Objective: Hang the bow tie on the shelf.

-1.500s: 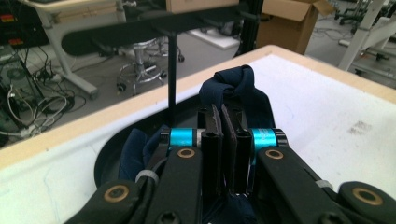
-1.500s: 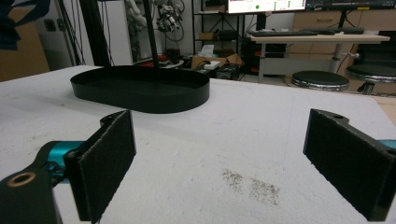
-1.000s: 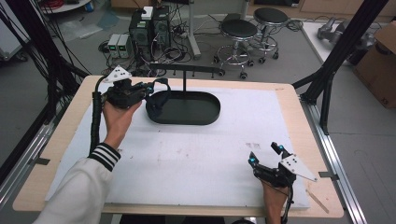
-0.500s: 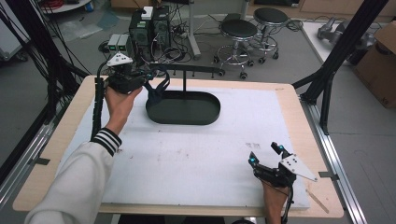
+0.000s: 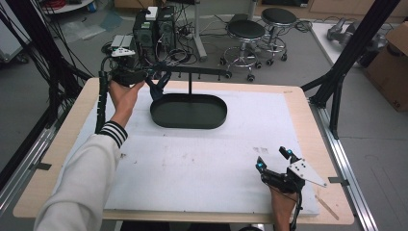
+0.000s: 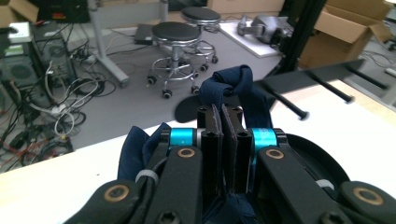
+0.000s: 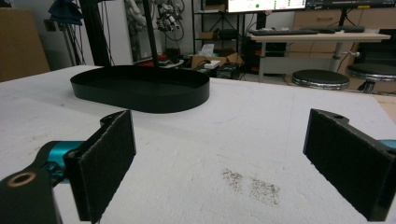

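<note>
Where jaws clamp, navy cloth (image 6: 243, 88) disappears.

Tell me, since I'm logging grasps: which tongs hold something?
The left tongs, raised at the table's far-left corner: shut on a blue cloth. The right tongs rest open near the front edge.

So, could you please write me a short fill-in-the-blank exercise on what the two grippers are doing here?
1. The left gripper is shut on a dark ____ cloth.
2. The right gripper, above the white mat, has its jaws ____.
3. The black oval tray is the base of a stand whose horizontal bar carries ____ pegs.

Missing words: blue; open; black
</note>
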Action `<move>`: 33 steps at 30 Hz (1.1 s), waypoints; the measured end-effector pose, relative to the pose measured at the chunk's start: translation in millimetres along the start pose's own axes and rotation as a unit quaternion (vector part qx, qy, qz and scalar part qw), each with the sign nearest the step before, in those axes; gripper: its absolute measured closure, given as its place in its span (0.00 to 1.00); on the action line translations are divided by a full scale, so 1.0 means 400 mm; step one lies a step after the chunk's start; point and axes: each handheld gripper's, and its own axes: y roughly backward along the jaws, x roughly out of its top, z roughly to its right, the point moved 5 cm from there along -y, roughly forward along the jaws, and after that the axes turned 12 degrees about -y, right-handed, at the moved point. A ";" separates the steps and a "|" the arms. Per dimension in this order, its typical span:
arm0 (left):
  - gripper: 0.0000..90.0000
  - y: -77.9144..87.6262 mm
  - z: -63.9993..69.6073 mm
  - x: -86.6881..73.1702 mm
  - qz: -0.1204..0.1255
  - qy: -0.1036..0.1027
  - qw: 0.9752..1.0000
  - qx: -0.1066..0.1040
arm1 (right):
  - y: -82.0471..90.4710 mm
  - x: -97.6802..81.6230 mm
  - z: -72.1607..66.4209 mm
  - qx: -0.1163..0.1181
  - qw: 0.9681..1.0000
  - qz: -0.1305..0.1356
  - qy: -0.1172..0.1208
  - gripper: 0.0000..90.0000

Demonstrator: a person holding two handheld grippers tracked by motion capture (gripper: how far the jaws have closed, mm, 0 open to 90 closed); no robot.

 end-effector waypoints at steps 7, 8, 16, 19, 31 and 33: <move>0.96 -0.008 -0.007 -0.022 -0.023 -0.016 1.000 0.008 | 0.001 0.000 0.000 0.000 1.000 0.003 -0.002 0.09; 0.96 -0.009 -0.005 -0.025 -0.025 -0.018 0.999 0.008 | 0.001 0.000 0.000 0.000 1.000 0.003 -0.002 0.09; 0.96 -0.021 -0.011 -0.053 -0.032 -0.011 0.999 0.016 | 0.003 0.001 0.001 0.002 1.000 0.005 -0.005 0.09; 0.96 -0.023 -0.010 -0.059 -0.032 -0.010 0.999 0.014 | 0.003 0.001 0.001 0.001 1.000 0.006 -0.005 0.09; 0.95 -0.029 0.004 -0.060 -0.022 -0.005 1.000 0.007 | 0.004 0.002 0.003 0.005 1.000 0.009 -0.007 0.09; 0.95 -0.034 0.004 -0.067 -0.021 0.001 1.000 0.007 | 0.005 0.002 0.004 0.005 1.000 0.010 -0.010 0.09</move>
